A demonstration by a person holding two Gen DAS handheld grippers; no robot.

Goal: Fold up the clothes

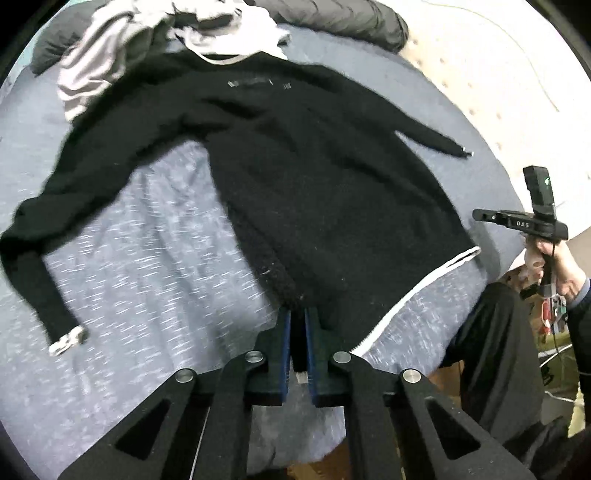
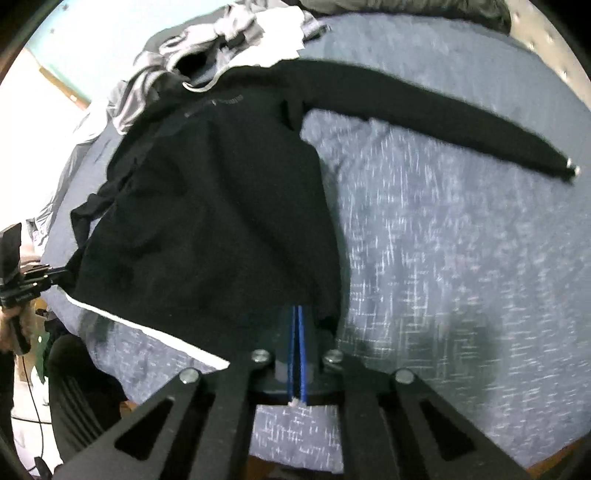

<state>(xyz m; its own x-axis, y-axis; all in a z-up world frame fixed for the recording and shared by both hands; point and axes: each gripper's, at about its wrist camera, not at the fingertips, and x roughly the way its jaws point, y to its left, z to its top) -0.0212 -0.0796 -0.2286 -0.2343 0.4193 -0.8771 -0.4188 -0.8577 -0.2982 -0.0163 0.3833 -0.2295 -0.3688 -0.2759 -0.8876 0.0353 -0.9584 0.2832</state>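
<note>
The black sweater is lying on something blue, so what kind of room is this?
Probably a bedroom. The black sweater is spread on a blue bedsheet, with a pile of clothes behind it.

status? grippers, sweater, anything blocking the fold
Left gripper shut on black sweater hem corner; right gripper shut on the opposite corner. Sweater flat on bed, sleeves spread. Clothes pile touching the collar; fold area otherwise unobstructed.

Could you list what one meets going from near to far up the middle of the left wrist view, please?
Left gripper, jaws shut on the hem → black long-sleeved sweater lying flat on the speckled blue-grey bedcover → heap of grey and white clothes.
</note>
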